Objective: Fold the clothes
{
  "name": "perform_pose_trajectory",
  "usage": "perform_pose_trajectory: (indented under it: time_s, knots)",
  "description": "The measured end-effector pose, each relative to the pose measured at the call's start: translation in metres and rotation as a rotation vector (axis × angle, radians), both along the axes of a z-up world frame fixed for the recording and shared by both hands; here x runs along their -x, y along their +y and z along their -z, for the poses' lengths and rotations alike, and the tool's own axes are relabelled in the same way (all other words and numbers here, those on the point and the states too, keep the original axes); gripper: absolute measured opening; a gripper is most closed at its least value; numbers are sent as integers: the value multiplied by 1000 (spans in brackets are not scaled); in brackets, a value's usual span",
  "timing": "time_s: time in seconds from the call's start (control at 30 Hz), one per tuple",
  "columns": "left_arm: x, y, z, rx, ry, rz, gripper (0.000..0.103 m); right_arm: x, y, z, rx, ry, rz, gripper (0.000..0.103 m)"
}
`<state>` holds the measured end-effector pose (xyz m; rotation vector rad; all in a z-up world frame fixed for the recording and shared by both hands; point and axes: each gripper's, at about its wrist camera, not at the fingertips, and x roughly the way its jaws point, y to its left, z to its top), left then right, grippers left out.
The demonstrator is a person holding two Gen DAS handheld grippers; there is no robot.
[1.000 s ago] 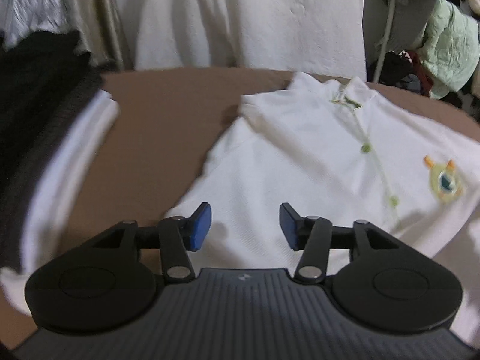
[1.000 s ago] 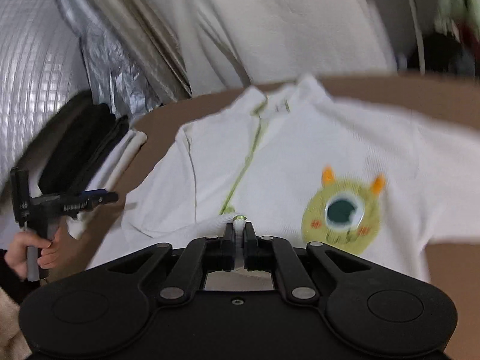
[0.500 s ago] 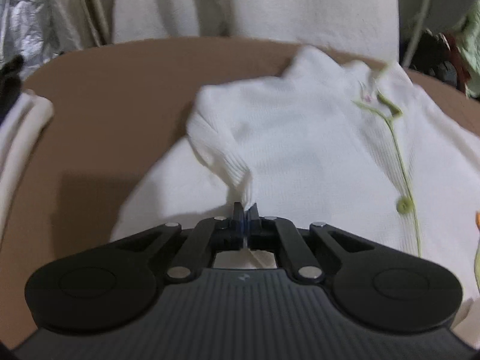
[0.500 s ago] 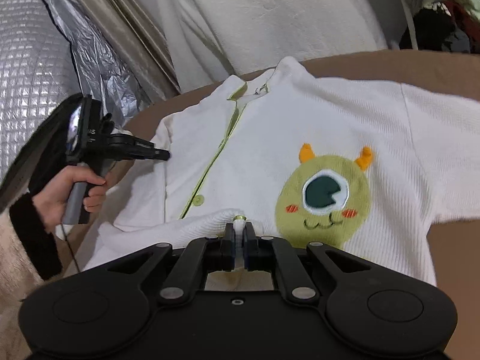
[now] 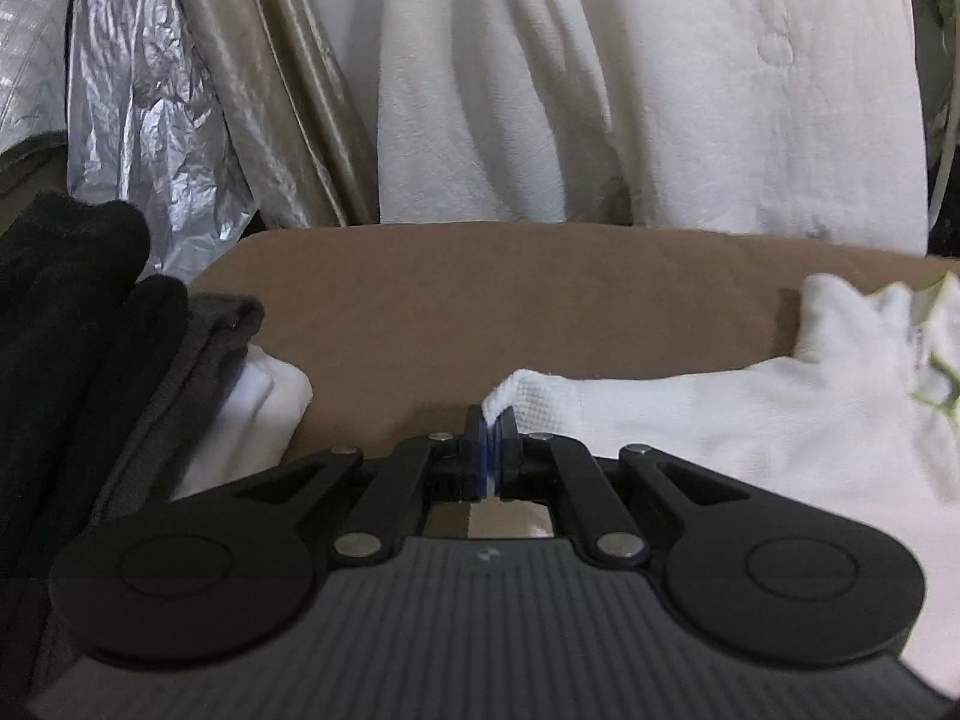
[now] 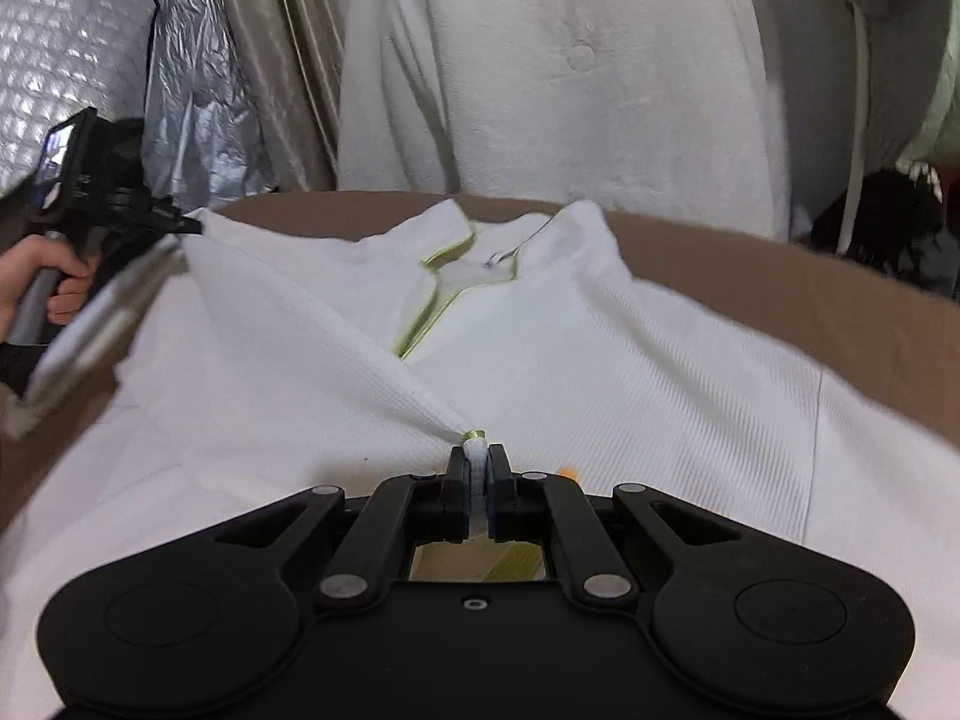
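white green-trimmed shirt (image 6: 630, 360) lies spread, front up, on brown surface (image 6: 810, 288).

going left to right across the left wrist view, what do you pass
black folded clothes → grey folded garment → white folded garment → left gripper pinching the white shirt → shirt's green-trimmed collar

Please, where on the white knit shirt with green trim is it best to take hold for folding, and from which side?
Probably by its edges, coming in low from the near side. The white knit shirt with green trim lies flat on the brown surface, so only a pinched-up edge gives purchase: the left claw is shut on one fold, the right claw on another.
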<state>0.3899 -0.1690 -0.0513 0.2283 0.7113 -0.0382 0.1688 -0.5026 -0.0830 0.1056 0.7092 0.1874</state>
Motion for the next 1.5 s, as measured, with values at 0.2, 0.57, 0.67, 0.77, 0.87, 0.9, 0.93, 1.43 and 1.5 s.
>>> perform_pose_trajectory:
  time_s: [0.2, 0.57, 0.67, 0.77, 0.87, 0.9, 0.93, 1.43, 1.5]
  knots:
    - [-38, 13, 26, 23, 42, -36, 7, -36, 2, -16, 146, -135, -20, 6]
    - [-41, 55, 39, 135, 40, -66, 27, -72, -39, 34, -70, -22, 203, 49]
    - [-13, 57, 36, 187, 57, 13, 35, -60, -60, 33, -275, 9, 255, 50]
    - [20, 54, 39, 191, 87, 92, 40, -39, -77, 37, -500, 51, 318, 55]
    - [47, 45, 54, 70, 142, 83, 45, -19, -79, 49, -602, 94, 306, 63]
    - [54, 44, 60, 51, 149, 89, 45, -12, -79, 54, -624, 108, 297, 63]
    - [60, 44, 65, 44, 149, 101, 45, -6, -76, 57, -617, 121, 287, 63]
    - [63, 40, 77, -27, 138, 38, 46, 22, -14, 15, -215, 1, 345, 5]
    - [65, 45, 78, -52, 141, 33, 46, 26, -22, 23, -257, 57, 341, 4]
